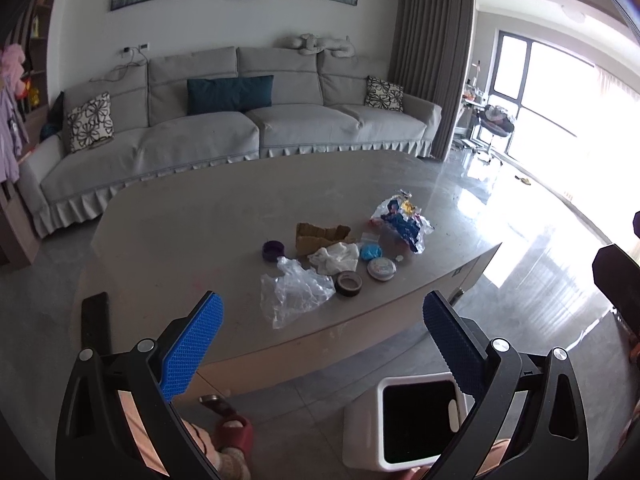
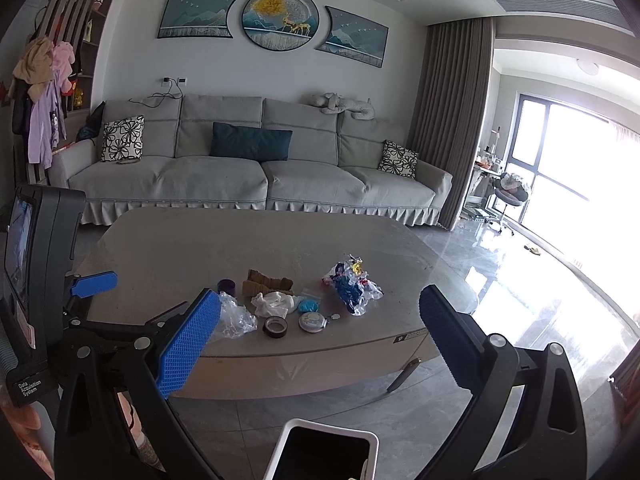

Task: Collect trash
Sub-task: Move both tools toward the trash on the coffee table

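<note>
We hold two grippers above the near edge of a low grey table (image 1: 168, 236) in a living room, and both are released and empty. The left gripper (image 1: 322, 338) and the right gripper (image 2: 320, 334) each show blue pads spread wide with nothing between them. The trash lies in a loose cluster near the table's middle, well ahead of us. Going left to right across the cluster in the left wrist view, we see a small purple cup (image 1: 273, 249), then a crumpled clear plastic bag (image 1: 294, 294) closest to the near edge, a torn piece of cardboard (image 1: 320, 236) behind it, a wad of white tissue (image 1: 335, 258), a dark roll of tape (image 1: 348, 283), a blue crumpled scrap (image 1: 371, 251), a round tin (image 1: 381, 268) and, farthest right, a crinkled colourful wrapper (image 1: 402, 222). On the floor below us stands a white bin (image 1: 370, 436) with a dark open mouth, just in front of the table. We judge the risks to come mostly from the light, slippery pieces: the clear bag may slide or bunch away if the pads close on only a thin fold, and the tissue or wrapper could snag a neighbour and drag it off the edge. The tape roll and tin may not be rubbish at all, so we could bin the wrong thing. A drop released off-centre could miss the bin's opening.
</note>
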{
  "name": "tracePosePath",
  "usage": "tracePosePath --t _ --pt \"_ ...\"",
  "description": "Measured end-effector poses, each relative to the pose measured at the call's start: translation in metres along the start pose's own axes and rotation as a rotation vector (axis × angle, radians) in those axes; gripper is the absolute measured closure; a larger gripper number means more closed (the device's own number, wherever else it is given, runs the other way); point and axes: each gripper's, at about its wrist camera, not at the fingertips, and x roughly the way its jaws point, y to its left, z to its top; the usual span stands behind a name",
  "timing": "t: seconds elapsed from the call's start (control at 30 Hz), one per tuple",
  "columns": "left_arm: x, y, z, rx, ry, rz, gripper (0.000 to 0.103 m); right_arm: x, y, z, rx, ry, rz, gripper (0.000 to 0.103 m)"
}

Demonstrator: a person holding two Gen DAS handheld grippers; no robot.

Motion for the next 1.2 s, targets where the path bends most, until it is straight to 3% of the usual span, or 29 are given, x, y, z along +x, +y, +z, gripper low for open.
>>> tracePosePath --t 0.27,1.2 --pt "0.036 0.010 0.000 -0.009 0.029 0.016 0.004 0.039 0.007 -0.003 -0.028 0.037 0.013 0.004" --pt "0.176 0.030 -0.011 0.001 0.083 0.083 0.004 0.191 -0.005 -0.038 0.122 0.204 0.141 0.004"
